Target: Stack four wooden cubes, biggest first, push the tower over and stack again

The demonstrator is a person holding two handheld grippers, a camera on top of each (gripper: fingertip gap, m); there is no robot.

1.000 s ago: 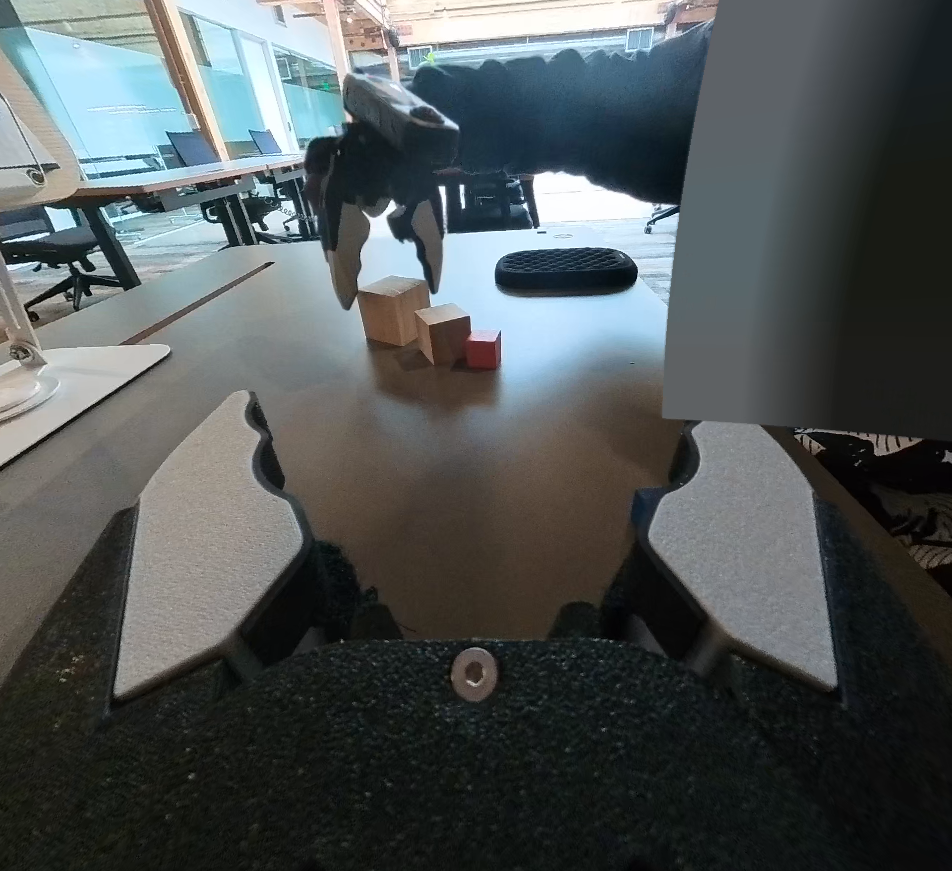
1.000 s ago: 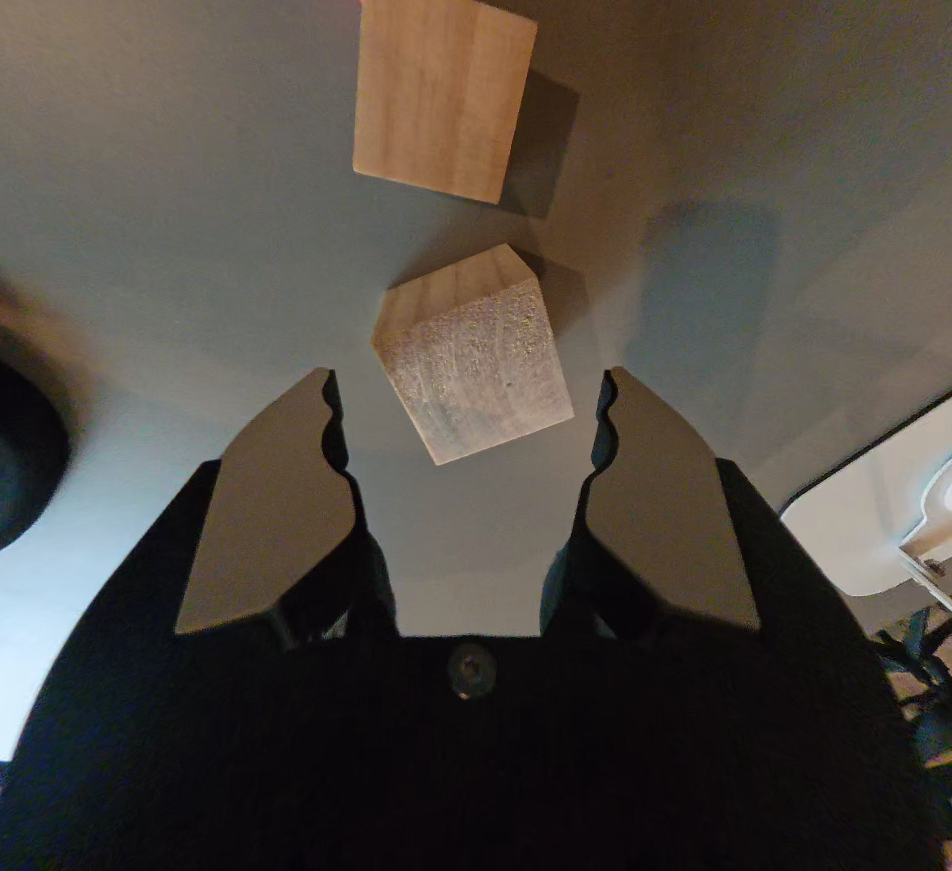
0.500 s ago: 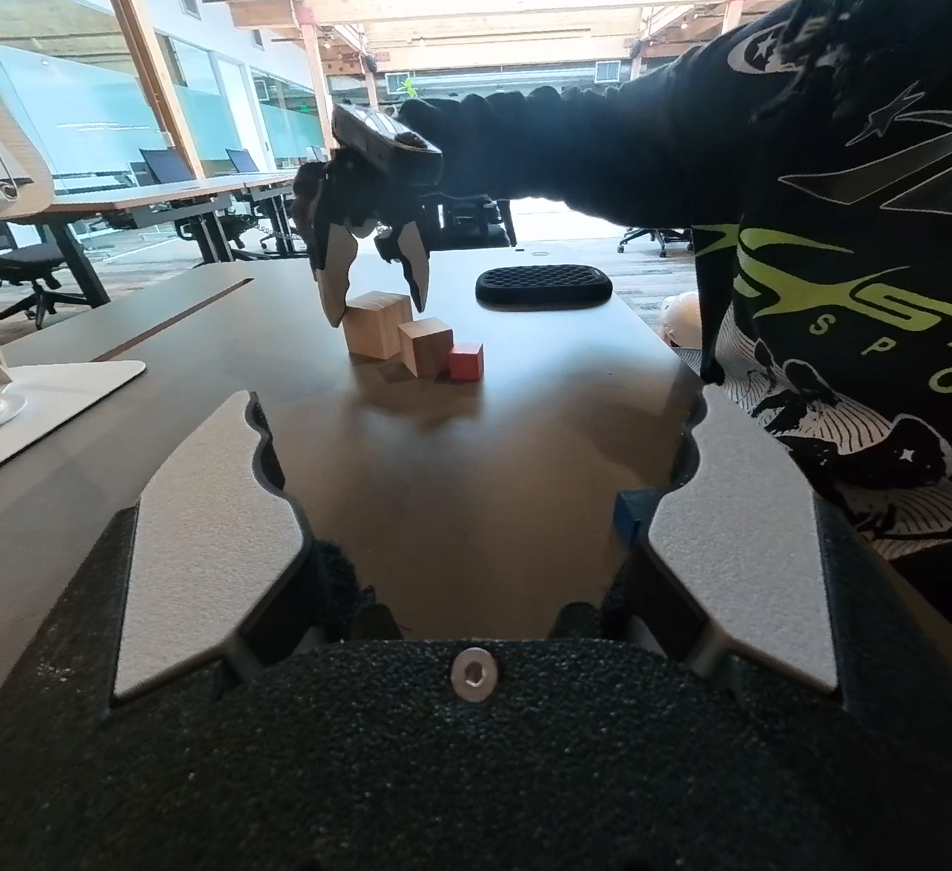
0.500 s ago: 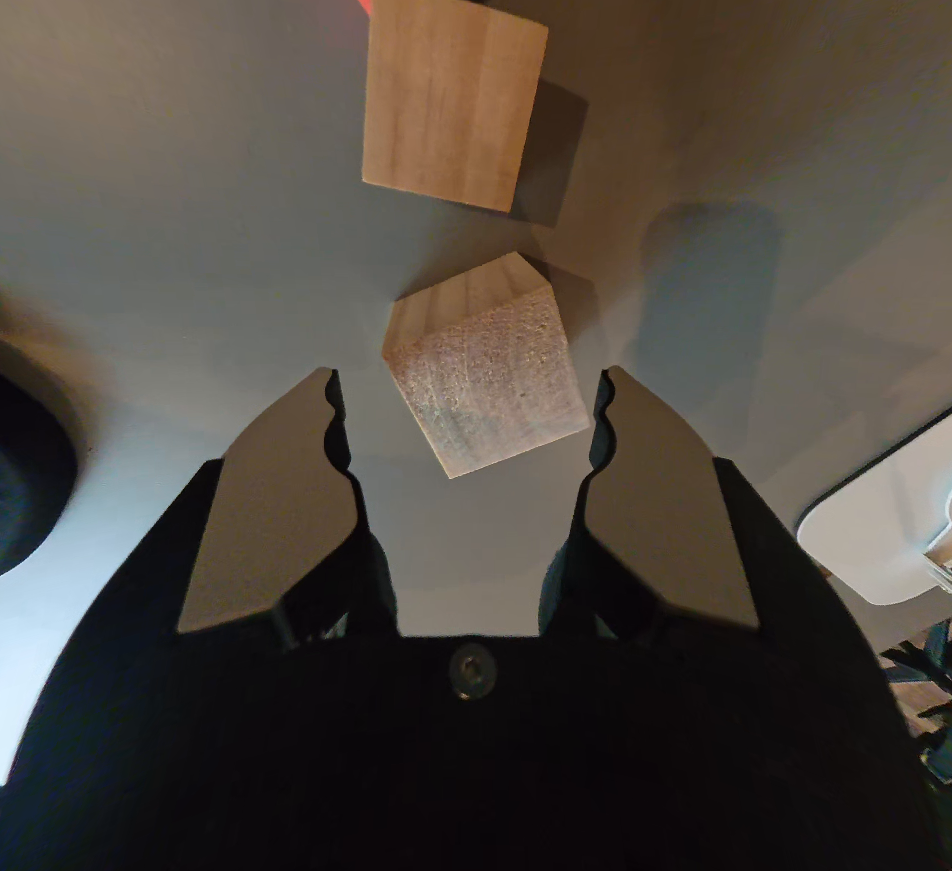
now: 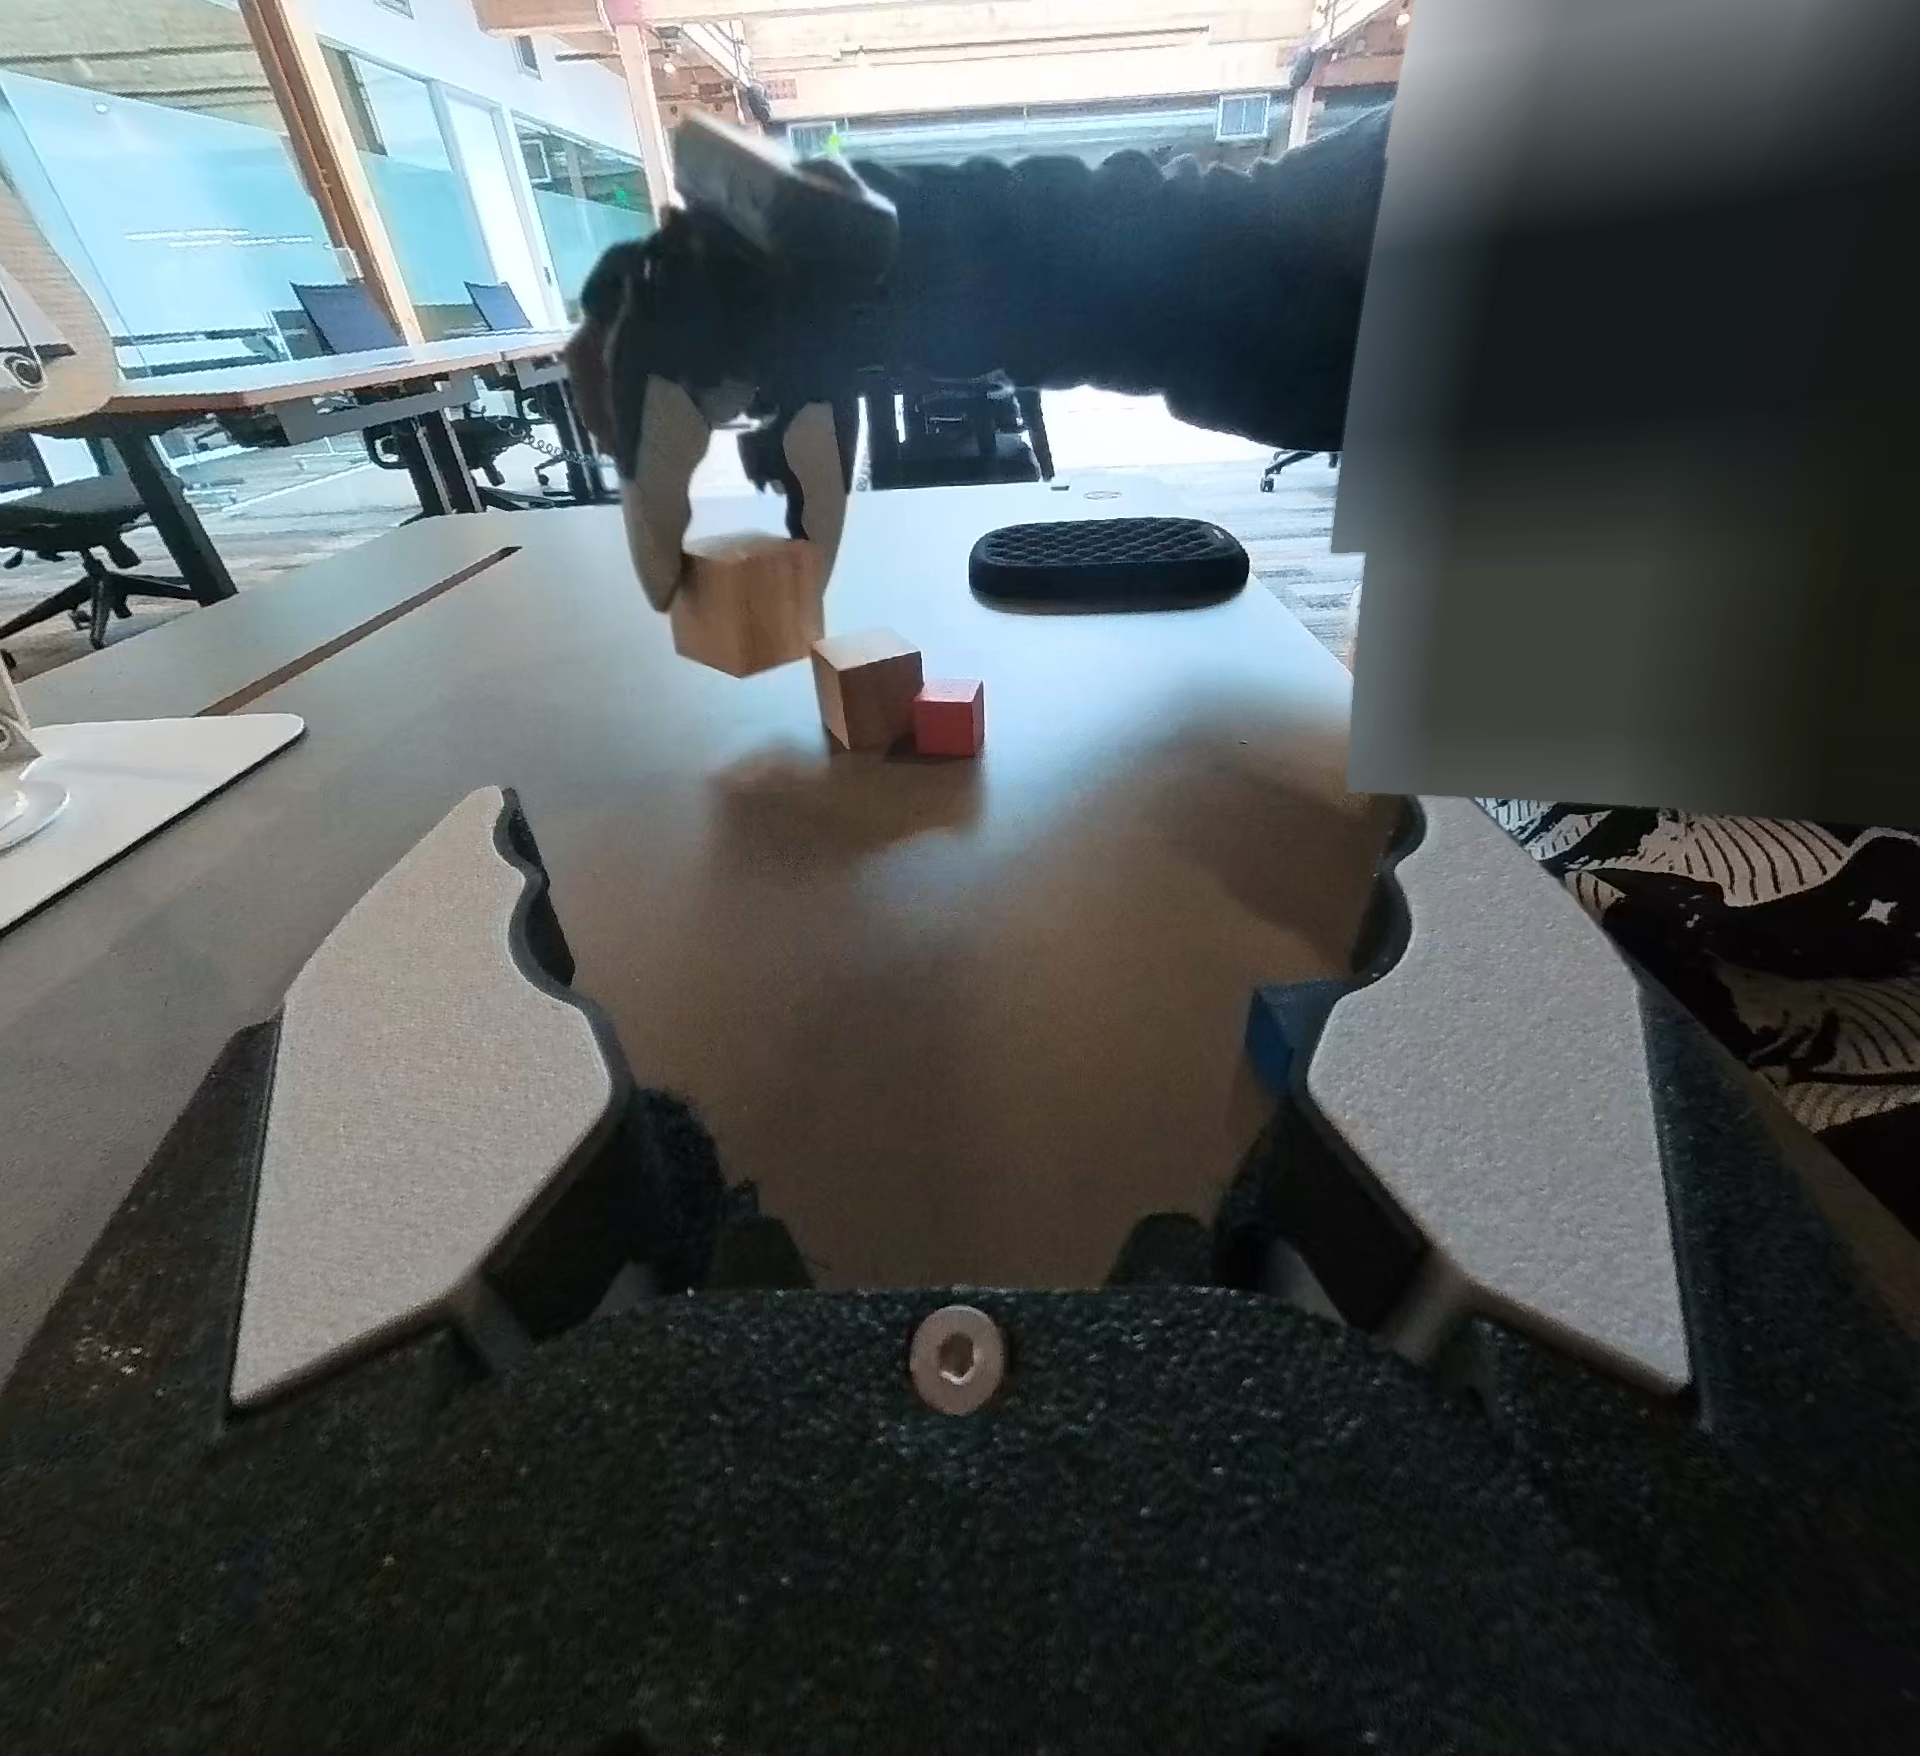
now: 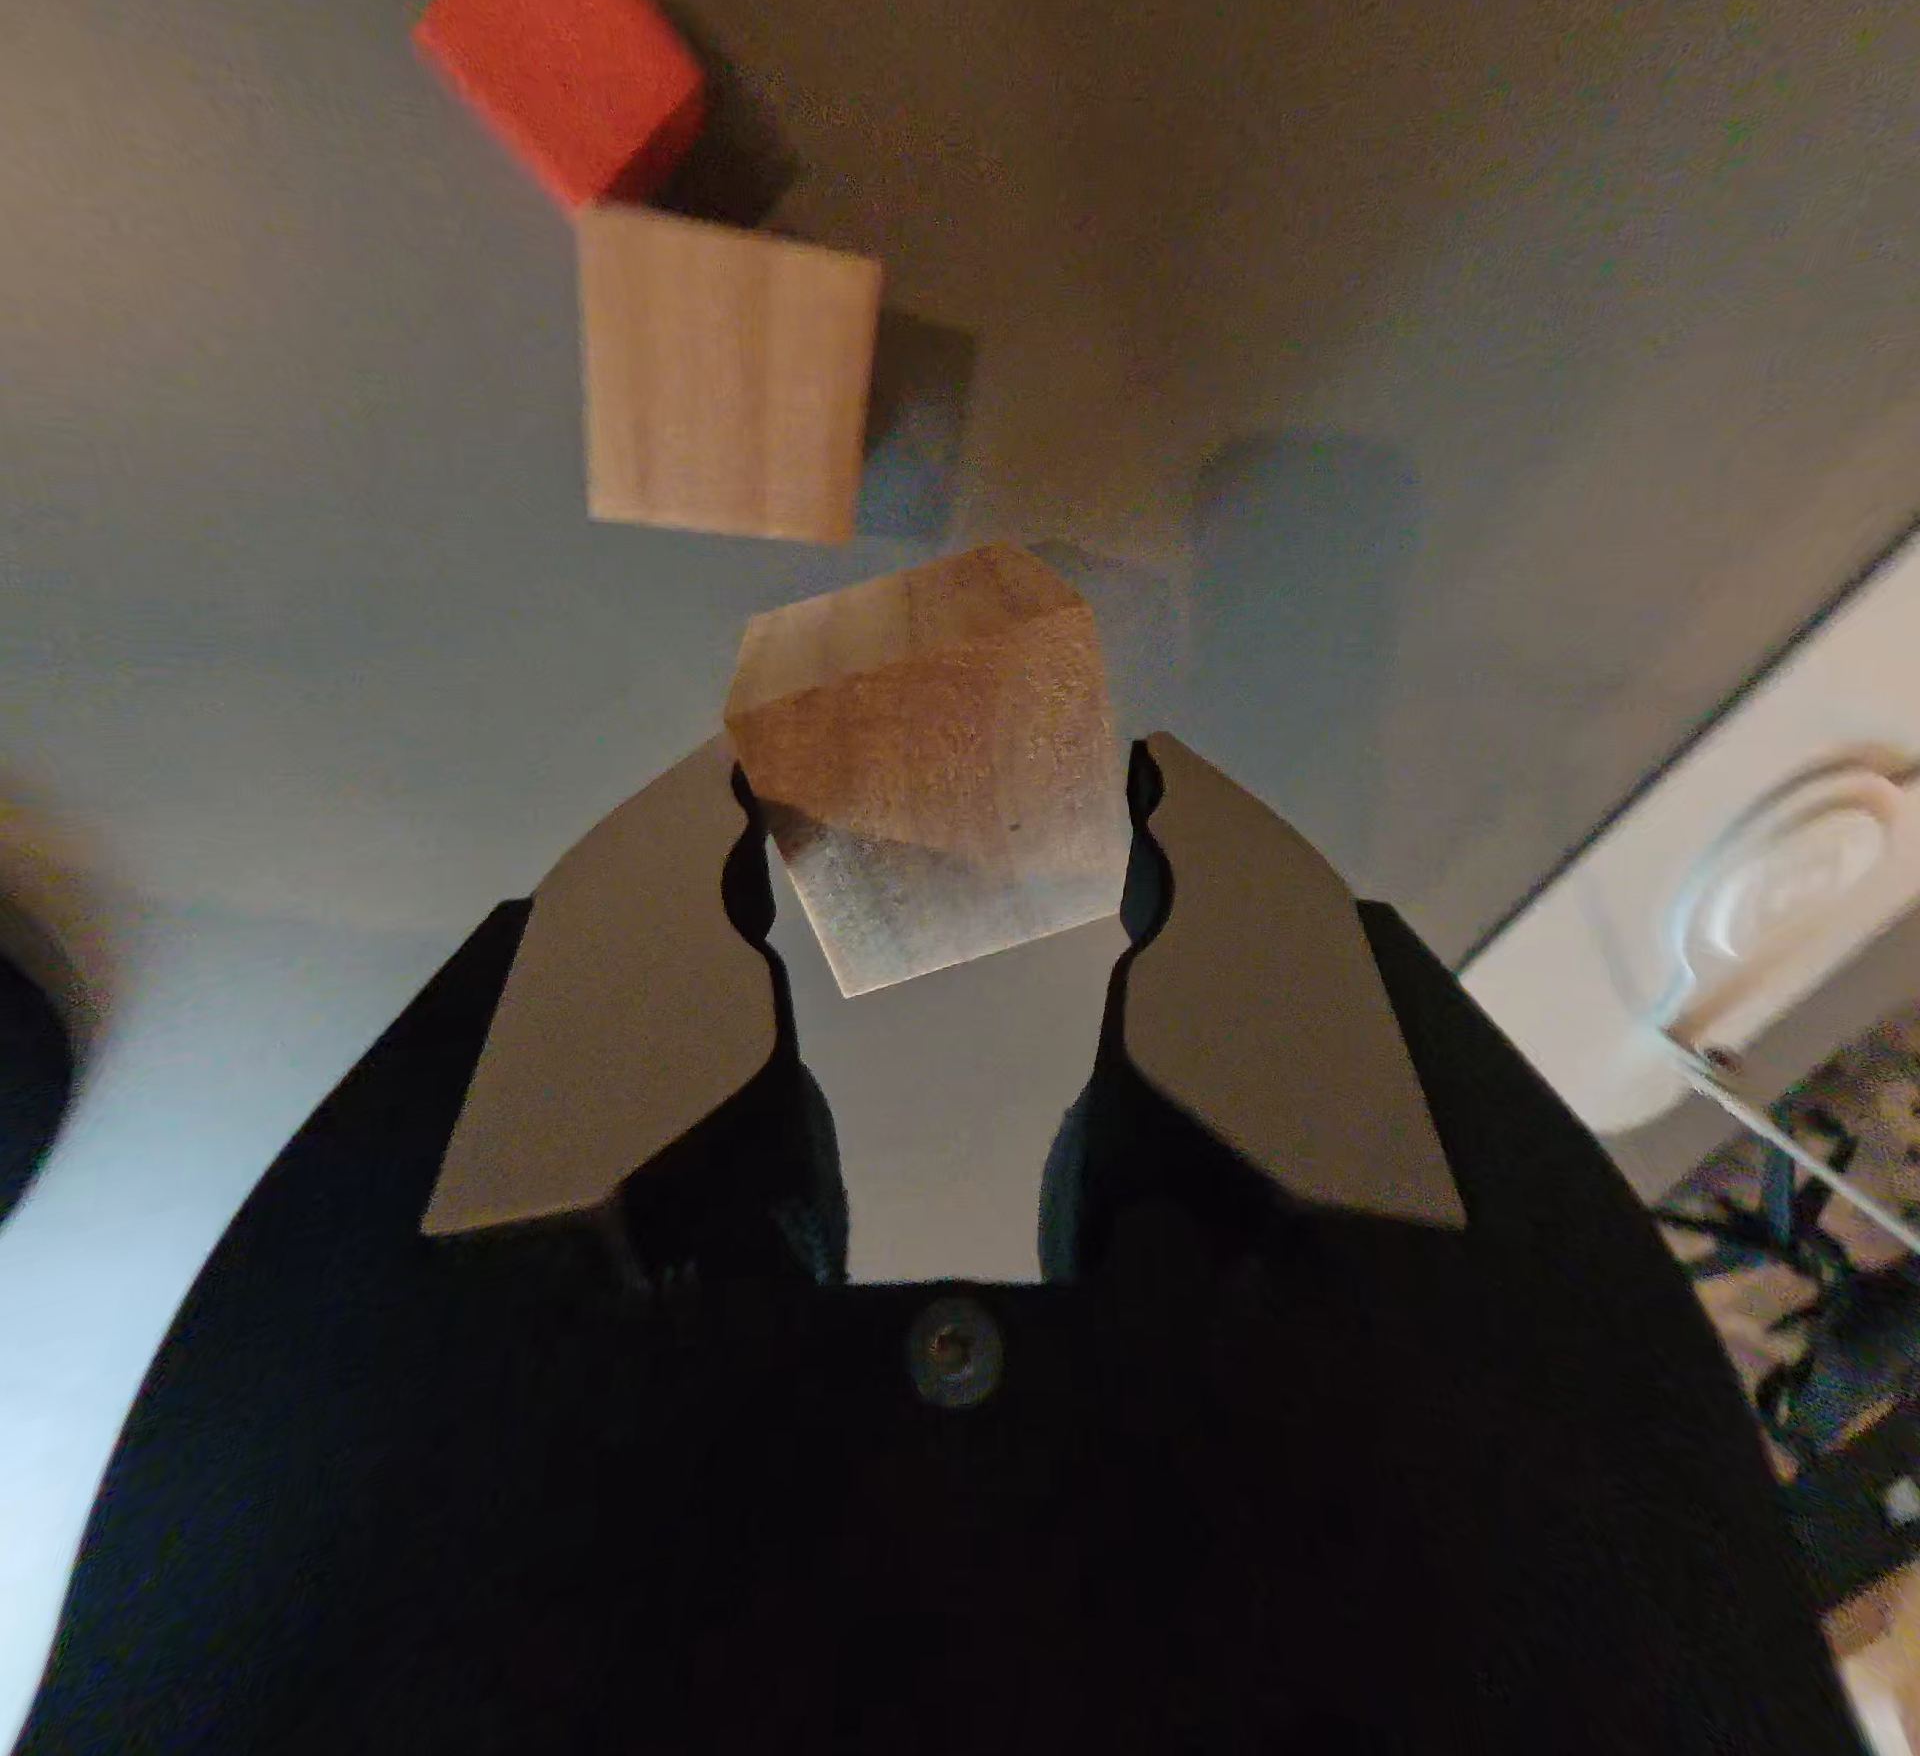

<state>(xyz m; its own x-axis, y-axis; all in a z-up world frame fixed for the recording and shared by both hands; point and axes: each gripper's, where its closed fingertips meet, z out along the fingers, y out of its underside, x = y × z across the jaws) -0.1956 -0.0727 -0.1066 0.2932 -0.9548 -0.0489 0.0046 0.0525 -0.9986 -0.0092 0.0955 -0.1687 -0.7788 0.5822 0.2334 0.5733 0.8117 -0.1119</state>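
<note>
My right gripper (image 6: pixel 935 771) is shut on the biggest plain wooden cube (image 6: pixel 935 761) and holds it tilted, just above the dark table (image 6: pixel 1351 252). The left wrist view shows that gripper (image 5: pixel 738 553) with the big cube (image 5: pixel 743 605) off the table. A medium wooden cube (image 6: pixel 727 387) and a small red cube (image 6: pixel 556 70) sit touching on the table beyond it; both also show in the left wrist view, the medium cube (image 5: pixel 868 688) and the red cube (image 5: pixel 949 717). My left gripper (image 5: pixel 956 885) is open and empty, low over the near table. A small blue cube (image 5: pixel 1276 1026) peeks out by its right finger.
A black mesh pad (image 5: pixel 1107 561) lies at the far right of the table. A white monitor base (image 5: pixel 135 771) stands at the left, also seen in the right wrist view (image 6: pixel 1714 875). A person's dark sleeve (image 5: pixel 1122 283) reaches over the table. Desks and chairs stand behind.
My right gripper closed on the big cube and lifted it off the table, tilting it. The left gripper stayed open and nearly still.
</note>
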